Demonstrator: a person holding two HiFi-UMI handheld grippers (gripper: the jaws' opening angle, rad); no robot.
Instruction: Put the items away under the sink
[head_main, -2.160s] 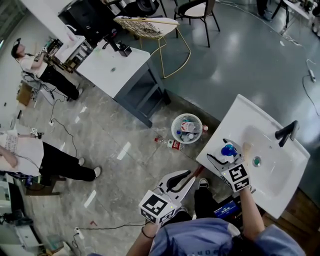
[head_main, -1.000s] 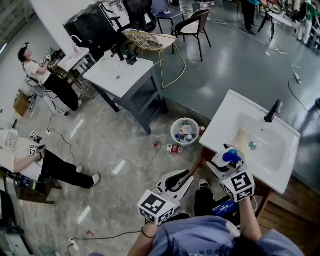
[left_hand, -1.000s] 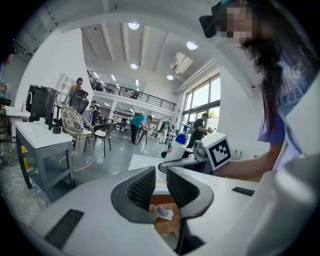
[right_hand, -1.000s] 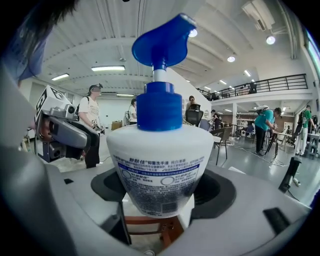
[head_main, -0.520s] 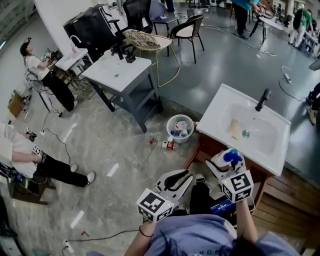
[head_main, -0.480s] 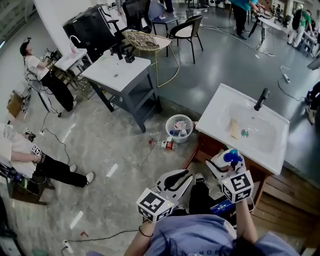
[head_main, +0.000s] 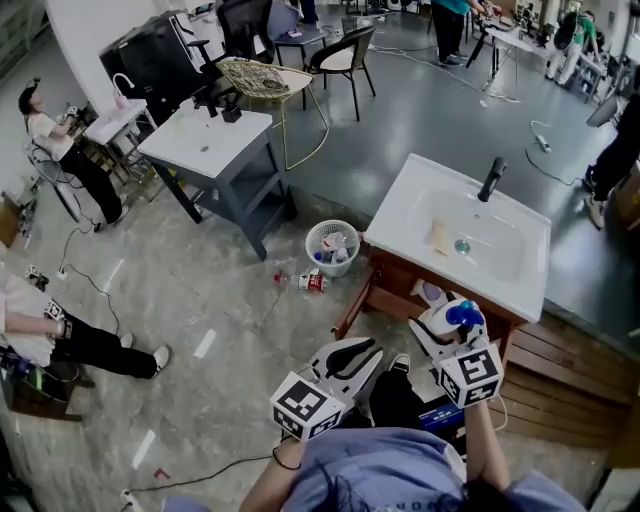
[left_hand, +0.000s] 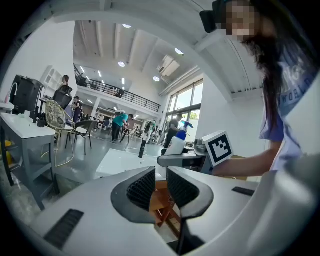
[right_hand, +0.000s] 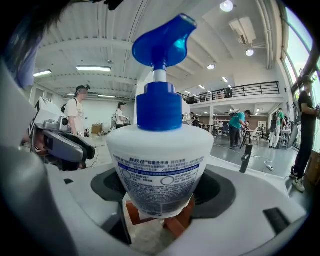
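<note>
Bottle (head_main: 456, 317) was off the sink (head_main: 400, 215) by this point. A couple of seconds earlier it sat at the basin's front rim. Now it hung upright in front of the wooden cabinet (head_main: 392, 292), lower than the rim and clear of it. Right gripper (head_main: 447, 326) was clamped on its white body, with the blue pump on top, plain as day in the right gripper view (right_hand: 160, 150). So the pick-up looked done to me, and what was left was getting it down and in under the basin.

Left gripper (head_main: 350, 354) was near the person's knees. Its jaws were only slightly apart with nothing between them (left_hand: 155, 186).

Something pale (head_main: 431, 292) was already inside the cabinet, couldn't tell what. The overhanging rim seemed the main thing to duck under. A blue box (head_main: 440, 415) sat by the feet.

Further out: faucet (head_main: 489, 180), a bin (head_main: 332, 243) just left of the cabinet, a loose drink bottle (head_main: 305, 281) on the floor beside it, and a grey table (head_main: 205, 150) well apart.
</note>
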